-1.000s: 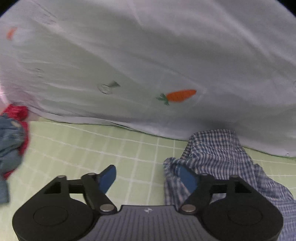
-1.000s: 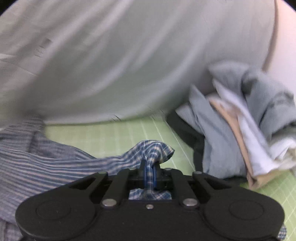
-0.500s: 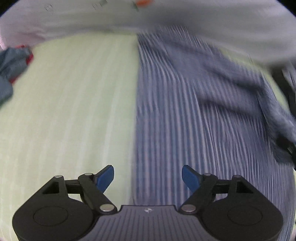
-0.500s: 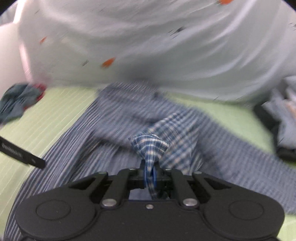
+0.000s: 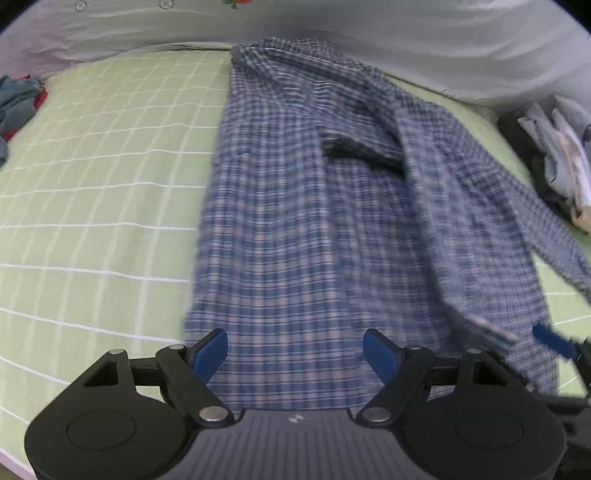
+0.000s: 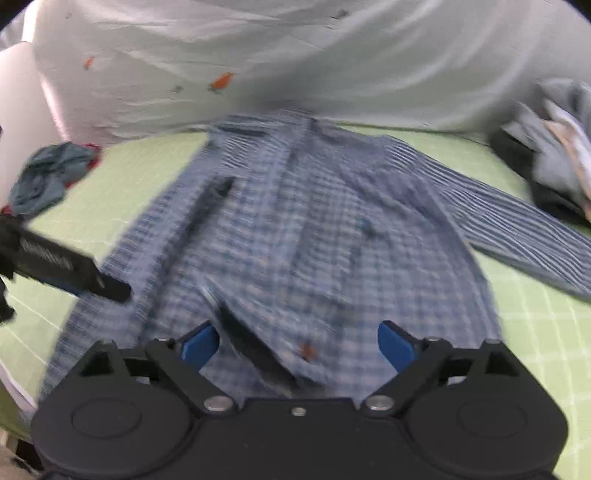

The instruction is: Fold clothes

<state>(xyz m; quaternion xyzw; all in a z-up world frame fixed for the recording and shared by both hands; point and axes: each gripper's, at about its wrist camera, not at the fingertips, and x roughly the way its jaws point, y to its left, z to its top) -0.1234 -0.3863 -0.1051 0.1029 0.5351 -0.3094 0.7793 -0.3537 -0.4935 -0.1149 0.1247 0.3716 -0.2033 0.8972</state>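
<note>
Motion blur softens the blue plaid shirt in the right wrist view, so its buttons and seams are hard to make out, and its near hem is hidden behind both gripper bodies. The shirt lies on the green grid-patterned sheet, long axis running away from the cameras, what looks like the collar end toward the pale carrot-print quilt; one sleeve trails off to the right. The left gripper points steeply down over the hem, jaws wide, gripping nothing. The right gripper has just been opening; cloth lies between its spread jaws, unclamped. Other clothes sit piled at right.
</note>
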